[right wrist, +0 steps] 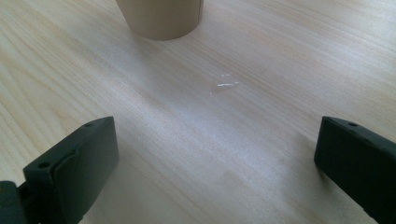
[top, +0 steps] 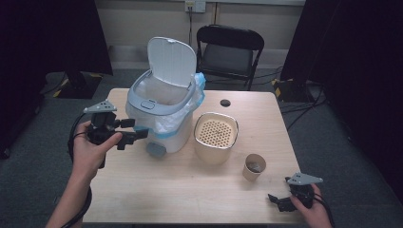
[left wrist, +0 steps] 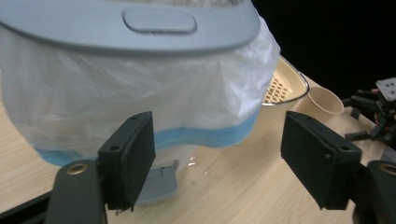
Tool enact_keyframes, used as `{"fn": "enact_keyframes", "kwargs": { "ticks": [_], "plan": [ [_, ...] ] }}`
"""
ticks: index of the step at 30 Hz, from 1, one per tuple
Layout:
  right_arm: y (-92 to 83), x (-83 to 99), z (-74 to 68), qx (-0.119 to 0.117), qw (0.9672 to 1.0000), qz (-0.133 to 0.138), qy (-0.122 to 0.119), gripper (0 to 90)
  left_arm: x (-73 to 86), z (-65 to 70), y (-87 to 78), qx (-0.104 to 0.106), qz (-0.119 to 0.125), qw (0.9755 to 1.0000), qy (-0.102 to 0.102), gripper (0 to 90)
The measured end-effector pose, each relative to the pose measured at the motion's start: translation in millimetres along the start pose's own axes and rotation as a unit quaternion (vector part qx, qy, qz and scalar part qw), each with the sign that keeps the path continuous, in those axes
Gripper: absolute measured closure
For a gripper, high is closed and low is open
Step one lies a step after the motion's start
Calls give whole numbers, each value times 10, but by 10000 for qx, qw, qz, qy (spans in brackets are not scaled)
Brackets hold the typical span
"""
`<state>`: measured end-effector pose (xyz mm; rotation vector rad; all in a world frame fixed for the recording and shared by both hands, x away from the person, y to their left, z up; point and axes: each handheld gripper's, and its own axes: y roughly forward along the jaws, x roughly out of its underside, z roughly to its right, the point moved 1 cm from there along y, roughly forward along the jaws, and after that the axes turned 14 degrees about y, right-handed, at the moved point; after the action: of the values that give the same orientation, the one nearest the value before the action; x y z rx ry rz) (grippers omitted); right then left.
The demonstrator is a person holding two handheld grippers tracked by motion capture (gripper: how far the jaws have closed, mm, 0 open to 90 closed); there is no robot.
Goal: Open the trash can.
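high view: the lidded bin (top: 161, 118) stands at the table's (top: 190, 190) back left, lid up, white liner bag (top: 187, 118) draped over its rim. the left gripper (top: 138, 134) sits low beside the bin's front wall, aimed at the grey pedal (top: 156, 149) at its foot. off to the right, the beige strainer bowl (top: 216, 137) and the paper cup (top: 254, 167) wait, something dark in the cup, hard to say what. the right gripper (top: 275, 199) rests near the table's front right corner, just short of the cup.

left gripper view: jaws stand wide apart, nothing between them, liner bag and its blue band right ahead, the pedal (left wrist: 156, 186) just behind the left jaw. the bin's grey rim (left wrist: 130, 28) looms above.

right gripper view: jaws spread wide over bare wood, the cup's base (right wrist: 161, 18) ahead, untouched.

my read: the bin is open and ready, so the step in hand looks like clearing off from it. next comes the cup: the right gripper needs to slide forward, straddle the cup's wall squarely, close gently so the paper doesn't crumple, then carry it level to the bin.
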<state>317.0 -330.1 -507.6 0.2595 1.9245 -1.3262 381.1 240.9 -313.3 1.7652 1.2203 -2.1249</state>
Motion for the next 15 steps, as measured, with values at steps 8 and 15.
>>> {"fn": "enact_keyframes", "kwargs": {
  "ticks": [8, 15],
  "plan": [
    [1, 0, 1, 1, 10000, 3, -3, 0, 243, 28, 109, 74, 60, 9999, -36, 240],
    [0, 0, 1, 2, 10000, 3, -4, 0, 422, 45, 232, 66, -54, 9999, -78, 211]
  ]
}}
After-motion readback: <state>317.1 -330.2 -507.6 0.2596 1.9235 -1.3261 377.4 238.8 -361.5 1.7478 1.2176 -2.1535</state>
